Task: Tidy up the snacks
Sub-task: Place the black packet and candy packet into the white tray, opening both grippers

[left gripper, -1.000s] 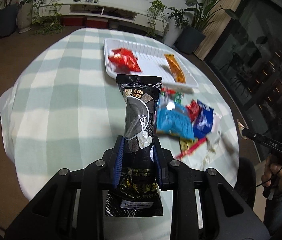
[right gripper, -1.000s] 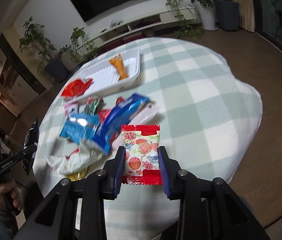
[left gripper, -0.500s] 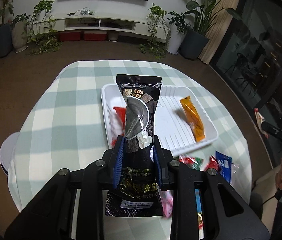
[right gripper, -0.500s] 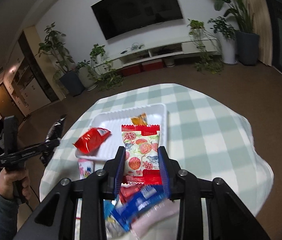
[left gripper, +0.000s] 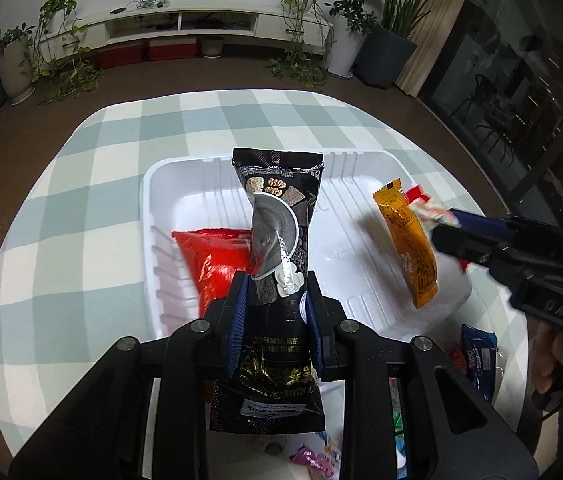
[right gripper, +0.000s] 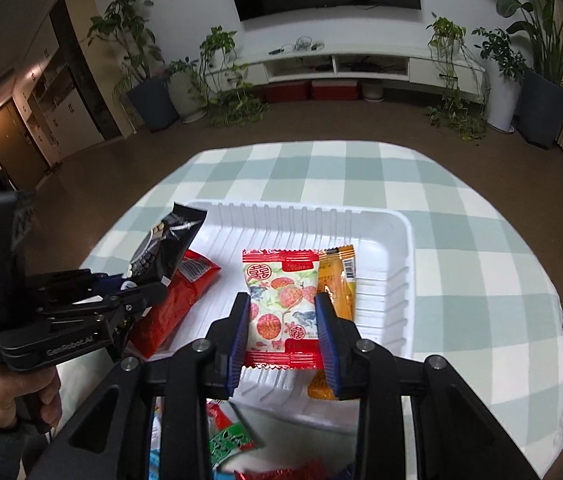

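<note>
Round desk [left gripper: 81,200] with checked cloth fills mid-frame; white tray [left gripper: 361,168] at centre holds red packet [left gripper: 209,256] and orange packet [left gripper: 409,240]. Left tongs [left gripper: 275,300] clamp black sesame snack bag [left gripper: 277,216]; right tongs [right gripper: 283,320] clamp red-white candy packet [right gripper: 281,296], both over tray.

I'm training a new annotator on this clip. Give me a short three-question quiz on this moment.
1. True or false: the left gripper is shut on the black snack packet.
2. Which packets already lie in the white tray? A) red and orange B) blue and green C) none
3. Fill in: the right gripper holds a packet printed with red ____.

Key: 1 true. 2 A: the red packet and the orange packet. 3 fruit, on the red-edged fruit packet.
</note>
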{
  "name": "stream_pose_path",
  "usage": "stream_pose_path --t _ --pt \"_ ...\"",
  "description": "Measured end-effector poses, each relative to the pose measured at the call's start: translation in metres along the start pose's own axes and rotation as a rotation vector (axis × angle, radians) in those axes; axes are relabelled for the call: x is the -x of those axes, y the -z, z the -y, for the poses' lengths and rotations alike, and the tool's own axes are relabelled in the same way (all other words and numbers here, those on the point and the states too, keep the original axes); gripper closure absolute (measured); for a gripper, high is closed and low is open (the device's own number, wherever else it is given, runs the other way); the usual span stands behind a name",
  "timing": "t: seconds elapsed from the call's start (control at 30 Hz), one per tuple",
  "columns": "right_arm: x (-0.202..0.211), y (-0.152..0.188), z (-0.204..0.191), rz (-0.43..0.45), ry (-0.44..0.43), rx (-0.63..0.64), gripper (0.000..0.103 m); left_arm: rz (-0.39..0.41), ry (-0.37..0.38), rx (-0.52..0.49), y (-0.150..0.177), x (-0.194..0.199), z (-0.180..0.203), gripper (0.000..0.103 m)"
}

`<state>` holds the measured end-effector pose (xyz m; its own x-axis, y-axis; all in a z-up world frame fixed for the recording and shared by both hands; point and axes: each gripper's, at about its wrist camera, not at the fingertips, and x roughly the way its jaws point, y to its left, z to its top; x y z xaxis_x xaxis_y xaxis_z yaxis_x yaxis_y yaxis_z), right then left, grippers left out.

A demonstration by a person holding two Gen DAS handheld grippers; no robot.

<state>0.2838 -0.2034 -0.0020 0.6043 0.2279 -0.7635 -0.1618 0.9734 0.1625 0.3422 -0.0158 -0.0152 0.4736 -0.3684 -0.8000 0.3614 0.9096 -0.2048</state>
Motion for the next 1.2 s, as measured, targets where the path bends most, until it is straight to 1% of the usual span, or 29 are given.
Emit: stream_pose_path --t 0.07,0.2,0.27,0.4,0.53,0.77,0.87,0.93,1.0,1.03,1.1,1.13,1.17,1.2 --pt "-0.013 0.001 -0.003 -0.022 0.007 0.016 0.068 -0.008 -0.013 -0.011 -0.002 -0.007 0.004 0.078" --pt "-0.035 0.003 -0.012 -0.055 0.041 0.060 0.068 -0.031 -0.010 -0.023 -0.003 -0.025 0.011 0.077" --pt "-0.043 0.004 -0.012 -0.068 0.051 0.062 0.068 -0.040 -0.004 -0.025 -0.003 -0.032 0.015 0.076" --pt "-0.054 0.006 -0.011 -0.086 0.082 0.068 0.068 -0.056 -0.021 -0.036 -0.003 -0.046 0.020 0.076" --pt "-0.064 0.008 -0.009 -0.105 0.117 0.085 0.068 -0.059 -0.027 -0.048 -0.005 -0.052 0.024 0.076" --pt "-0.076 0.012 -0.007 -0.135 0.125 0.084 0.068 -0.054 -0.028 -0.061 -0.003 -0.054 0.025 0.074" --pt "-0.076 0.012 -0.006 -0.138 0.123 0.078 0.068 -0.048 -0.031 -0.063 -0.001 -0.053 0.026 0.070" --pt "-0.078 0.012 -0.005 -0.147 0.125 0.075 0.067 -0.040 -0.036 -0.059 -0.001 -0.051 0.026 0.065" --pt "-0.078 0.012 -0.002 -0.147 0.128 0.065 0.067 -0.028 -0.034 -0.059 -0.002 -0.047 0.026 0.056" --pt "-0.078 0.012 -0.001 -0.148 0.127 0.062 0.066 -0.024 -0.030 -0.060 -0.002 -0.045 0.026 0.054" --pt "-0.077 0.013 0.000 -0.151 0.131 0.062 0.062 -0.015 -0.026 -0.065 -0.002 -0.039 0.027 0.048" --pt "-0.076 0.013 0.001 -0.150 0.133 0.062 0.057 -0.010 -0.027 -0.066 -0.001 -0.036 0.028 0.047" --pt "-0.074 0.013 0.002 -0.147 0.134 0.060 0.052 -0.002 -0.029 -0.066 -0.001 -0.032 0.029 0.042" --pt "-0.072 0.013 0.002 -0.143 0.132 0.057 0.049 0.013 -0.029 -0.067 -0.001 -0.025 0.029 0.037"
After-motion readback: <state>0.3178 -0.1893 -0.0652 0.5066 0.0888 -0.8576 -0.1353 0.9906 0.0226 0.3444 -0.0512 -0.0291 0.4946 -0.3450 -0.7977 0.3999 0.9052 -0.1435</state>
